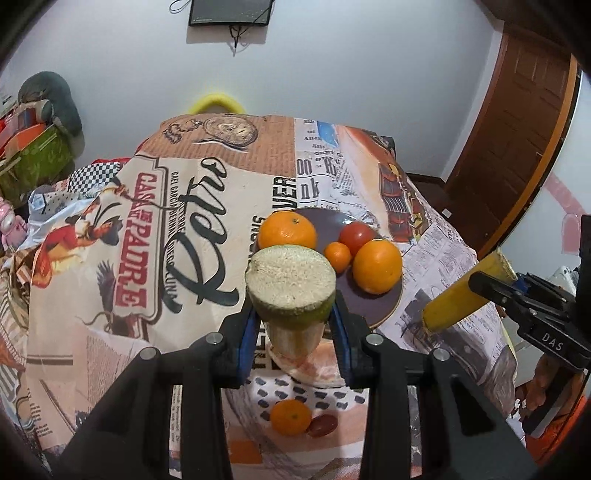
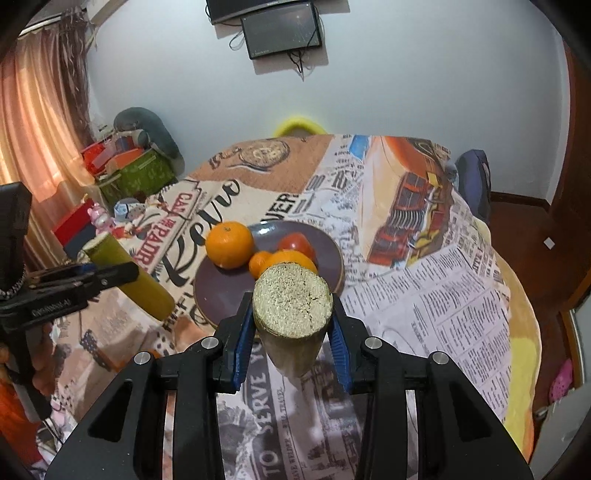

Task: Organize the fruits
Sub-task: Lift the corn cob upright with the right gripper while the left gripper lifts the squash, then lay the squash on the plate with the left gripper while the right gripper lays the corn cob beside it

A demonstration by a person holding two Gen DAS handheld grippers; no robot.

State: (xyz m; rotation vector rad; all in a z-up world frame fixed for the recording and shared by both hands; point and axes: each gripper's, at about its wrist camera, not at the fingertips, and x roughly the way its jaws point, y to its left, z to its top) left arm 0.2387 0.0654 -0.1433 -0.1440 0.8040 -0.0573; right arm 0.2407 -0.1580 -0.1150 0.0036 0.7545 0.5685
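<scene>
We held one cut banana piece (image 1: 291,291) (image 2: 291,306) pinched in each gripper's fingers (image 1: 338,325); lowering them gently beside the oranges (image 1: 376,266) on the plate (image 1: 384,306) seemed best.

A lived-in home room is shown: a table draped in a printed cloth (image 2: 424,280), curtains (image 2: 40,122), a wall-mounted screen (image 2: 282,33), a wooden door (image 1: 517,122), and boxes (image 2: 129,170) piled beyond the table's far-left corner.
</scene>
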